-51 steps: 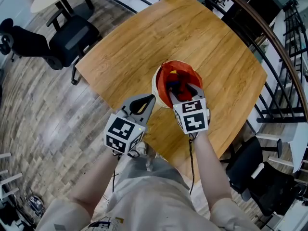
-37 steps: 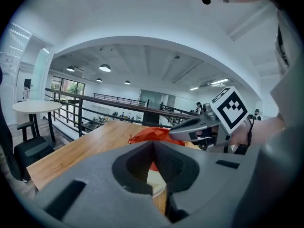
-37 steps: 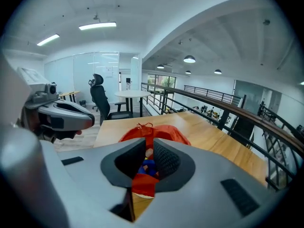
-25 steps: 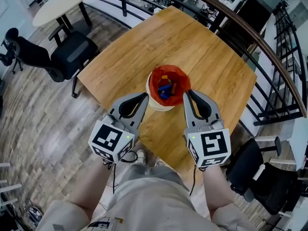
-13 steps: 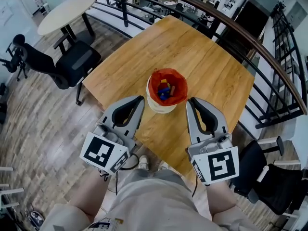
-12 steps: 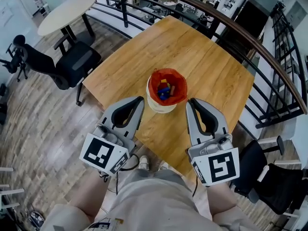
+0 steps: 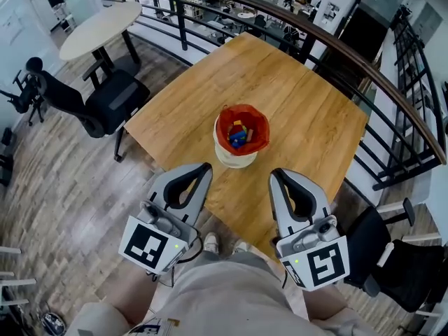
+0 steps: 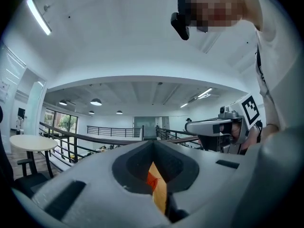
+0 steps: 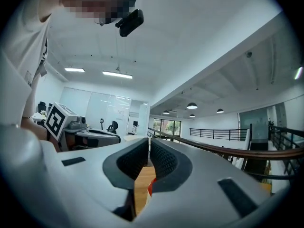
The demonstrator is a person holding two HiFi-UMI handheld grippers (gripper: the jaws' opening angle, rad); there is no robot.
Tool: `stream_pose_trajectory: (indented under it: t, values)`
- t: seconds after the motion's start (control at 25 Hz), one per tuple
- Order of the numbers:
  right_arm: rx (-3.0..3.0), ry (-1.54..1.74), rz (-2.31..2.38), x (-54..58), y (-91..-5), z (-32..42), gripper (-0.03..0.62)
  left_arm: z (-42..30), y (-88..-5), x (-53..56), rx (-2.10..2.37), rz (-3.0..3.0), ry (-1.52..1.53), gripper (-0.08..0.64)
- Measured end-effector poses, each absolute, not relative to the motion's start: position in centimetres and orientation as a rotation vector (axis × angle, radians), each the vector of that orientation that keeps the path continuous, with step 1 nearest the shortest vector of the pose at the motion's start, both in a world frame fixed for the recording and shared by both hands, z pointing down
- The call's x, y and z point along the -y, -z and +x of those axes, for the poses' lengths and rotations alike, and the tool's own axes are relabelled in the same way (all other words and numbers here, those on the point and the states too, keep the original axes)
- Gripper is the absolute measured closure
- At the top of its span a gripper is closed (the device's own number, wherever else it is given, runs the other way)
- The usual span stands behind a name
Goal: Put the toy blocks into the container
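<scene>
A white container with a red liner stands near the middle of the wooden table. Several coloured toy blocks lie inside it. My left gripper is held short of the table's near edge, left of the container, jaws shut with nothing between them. My right gripper is level with it on the right, also shut and empty. In the left gripper view the shut tips frame a sliver of the red liner. The right gripper view shows its tips together, with the liner below.
A black office chair stands left of the table, and another at the near right. A dark railing runs behind the table. A round white table is at the far left. The table's near edge lies just beyond both grippers.
The right gripper has come up out of the container. Both grippers have drawn back toward my body, away from the container.
</scene>
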State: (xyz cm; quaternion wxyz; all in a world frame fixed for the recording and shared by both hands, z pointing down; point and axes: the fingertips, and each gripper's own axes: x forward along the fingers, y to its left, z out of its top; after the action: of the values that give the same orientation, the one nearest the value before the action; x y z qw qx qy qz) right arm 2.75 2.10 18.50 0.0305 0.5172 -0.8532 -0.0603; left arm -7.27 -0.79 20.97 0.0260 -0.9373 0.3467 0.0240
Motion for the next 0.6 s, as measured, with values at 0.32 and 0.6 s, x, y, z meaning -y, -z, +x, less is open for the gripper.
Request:
stream_pose_trajectory:
  t: [0.32,0.6]
  values:
    - [2.647,0.119,1.581,-4.7,-19.8,2.6,0.563,-6.8,-21.1,-2.7,-1.019,-2.939,-0.091,0.548]
    - [2.626,0.111,1.614,-5.7,-20.1,3.4,0.564,-5.5,-22.4,-5.3,-0.973,-2.947,0.023,0.548]
